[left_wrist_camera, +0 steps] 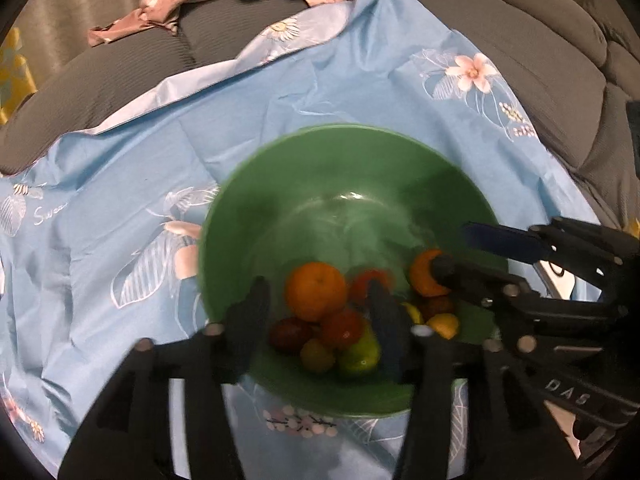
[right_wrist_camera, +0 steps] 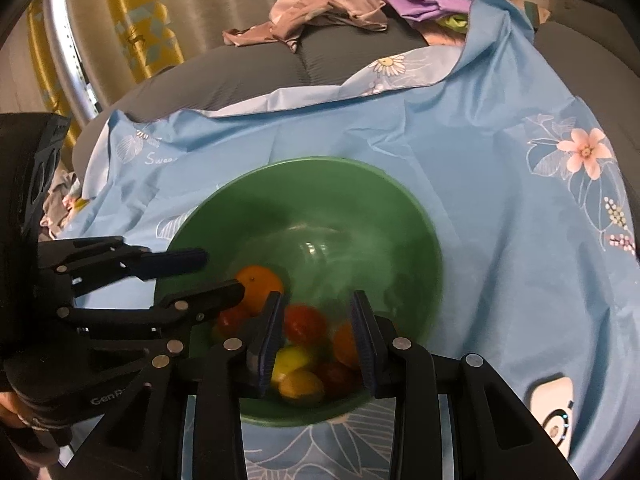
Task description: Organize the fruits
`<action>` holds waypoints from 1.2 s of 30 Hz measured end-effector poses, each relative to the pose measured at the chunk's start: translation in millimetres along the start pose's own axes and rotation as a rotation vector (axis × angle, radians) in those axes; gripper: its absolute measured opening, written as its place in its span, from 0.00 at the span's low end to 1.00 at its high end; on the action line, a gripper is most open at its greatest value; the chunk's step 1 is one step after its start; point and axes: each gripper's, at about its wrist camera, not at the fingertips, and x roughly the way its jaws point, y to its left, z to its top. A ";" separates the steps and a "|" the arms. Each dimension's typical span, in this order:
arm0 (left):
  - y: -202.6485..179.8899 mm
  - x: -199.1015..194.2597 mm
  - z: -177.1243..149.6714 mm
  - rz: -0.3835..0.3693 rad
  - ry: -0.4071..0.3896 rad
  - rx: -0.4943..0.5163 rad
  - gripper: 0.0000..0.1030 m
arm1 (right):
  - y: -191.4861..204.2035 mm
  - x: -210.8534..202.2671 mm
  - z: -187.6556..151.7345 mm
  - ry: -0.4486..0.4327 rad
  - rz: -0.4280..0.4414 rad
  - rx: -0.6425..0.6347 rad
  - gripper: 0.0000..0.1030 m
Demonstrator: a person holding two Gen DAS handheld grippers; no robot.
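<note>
Over green bowl [left_wrist_camera: 352, 168]: both grippers open, fruits [left_wrist_camera: 316, 296] inside.

Our way into the bowl [left_wrist_camera: 280, 184] is open from above, and its far half is bare green. The fruit [left_wrist_camera: 316, 296] crowds the near side, packed and touching, with little room between pieces. Both our grippers, left [left_wrist_camera: 320, 312] and right [right_wrist_camera: 316, 332], hang over that near side with jaws apart, close to each other above the heap. Around the bowl the blue sheet [right_wrist_camera: 480, 208] lies bare; clothes [right_wrist_camera: 320, 4] sit well beyond it.
</note>
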 end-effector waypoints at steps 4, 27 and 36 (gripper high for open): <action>3.8 -22.0 1.4 0.032 -0.016 -0.026 0.79 | 2.0 -17.5 6.4 -0.001 -0.014 -0.015 0.34; -0.7 -152.3 35.8 0.176 -0.073 -0.103 0.99 | 43.6 -106.7 60.0 0.107 -0.032 -0.160 0.43; -1.1 -137.6 52.2 0.178 -0.026 -0.103 0.99 | 34.8 -93.4 68.5 0.141 -0.044 -0.140 0.43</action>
